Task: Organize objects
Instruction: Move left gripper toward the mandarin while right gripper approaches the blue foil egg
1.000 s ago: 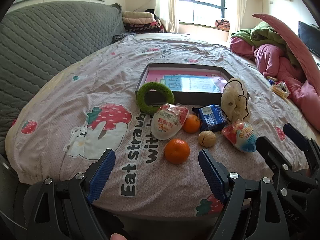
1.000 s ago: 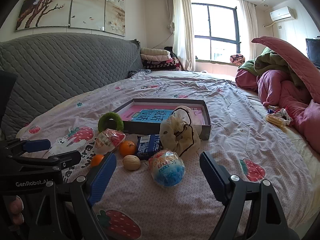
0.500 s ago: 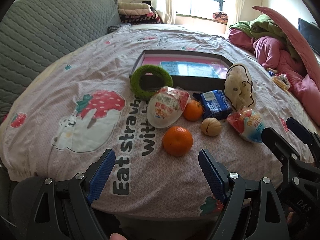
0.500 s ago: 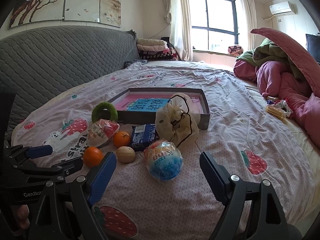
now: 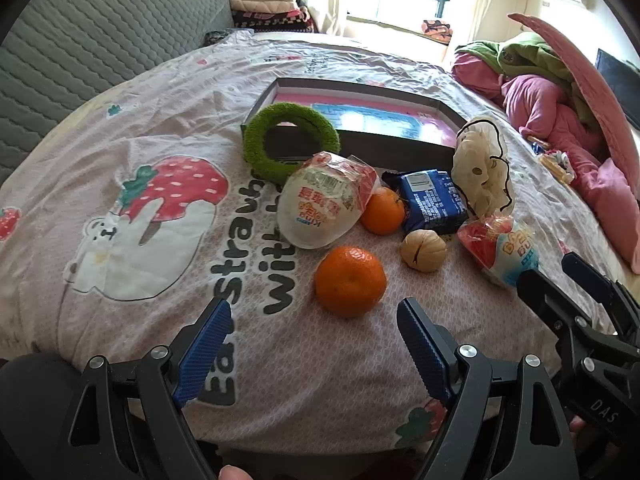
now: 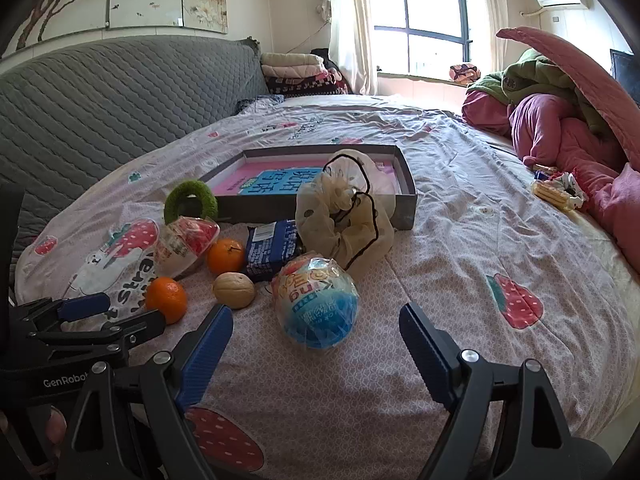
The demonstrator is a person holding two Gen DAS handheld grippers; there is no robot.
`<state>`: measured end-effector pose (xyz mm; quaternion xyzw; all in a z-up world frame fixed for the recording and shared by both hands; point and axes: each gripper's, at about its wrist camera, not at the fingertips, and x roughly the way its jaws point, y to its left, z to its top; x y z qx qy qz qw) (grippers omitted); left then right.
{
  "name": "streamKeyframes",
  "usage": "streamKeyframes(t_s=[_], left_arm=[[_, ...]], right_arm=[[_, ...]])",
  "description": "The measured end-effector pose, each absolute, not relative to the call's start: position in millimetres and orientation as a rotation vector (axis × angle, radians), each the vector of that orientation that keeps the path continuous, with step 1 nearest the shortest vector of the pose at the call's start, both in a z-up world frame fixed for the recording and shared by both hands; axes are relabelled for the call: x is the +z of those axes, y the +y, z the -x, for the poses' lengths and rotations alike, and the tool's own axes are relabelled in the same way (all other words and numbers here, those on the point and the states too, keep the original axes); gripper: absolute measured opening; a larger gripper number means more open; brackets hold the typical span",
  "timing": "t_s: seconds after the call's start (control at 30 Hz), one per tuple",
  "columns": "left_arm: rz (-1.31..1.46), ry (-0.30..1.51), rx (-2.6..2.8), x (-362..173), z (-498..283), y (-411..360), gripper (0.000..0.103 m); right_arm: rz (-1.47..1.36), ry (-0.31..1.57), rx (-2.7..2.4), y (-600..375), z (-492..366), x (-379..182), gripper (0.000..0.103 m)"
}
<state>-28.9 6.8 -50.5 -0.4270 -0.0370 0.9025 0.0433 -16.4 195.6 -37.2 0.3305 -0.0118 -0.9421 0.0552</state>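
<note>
Covering the bed is a pink sheet printed with strawberries, backed at the left edge by a grey quilted headboard. Near the foot edge lies a cluster: green ring leaning on the grey tray, red-white wrapped egg, two oranges, walnut, blue packet, cream pouch, blue-red egg. Beyond the far edge stands a bright window; pink bedding heaps along the right edge. Left gripper hovers before the nearer orange, jaws apart and empty. Right gripper faces the blue-red egg, likewise spread.
</note>
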Motion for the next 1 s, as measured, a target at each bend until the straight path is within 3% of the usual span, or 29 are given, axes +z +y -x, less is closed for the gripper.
streamKeyframes(t_s=[0.77,0.9,1.0], left_arm=[[1.335,-0.206,2.726,-69,59,5,0.086],[1.327,-0.187,2.735,-69,58,7,0.084],[1.320,-0.154,2.748,-70,58,10,0.074]], right_arm=[[-1.200,0.020,-2.783,192,61,-60,0.084],[-1.203,0.065,-2.787,188,64,-61,0.070],[-1.213,0.088,-2.777,185,64,-64,0.062]])
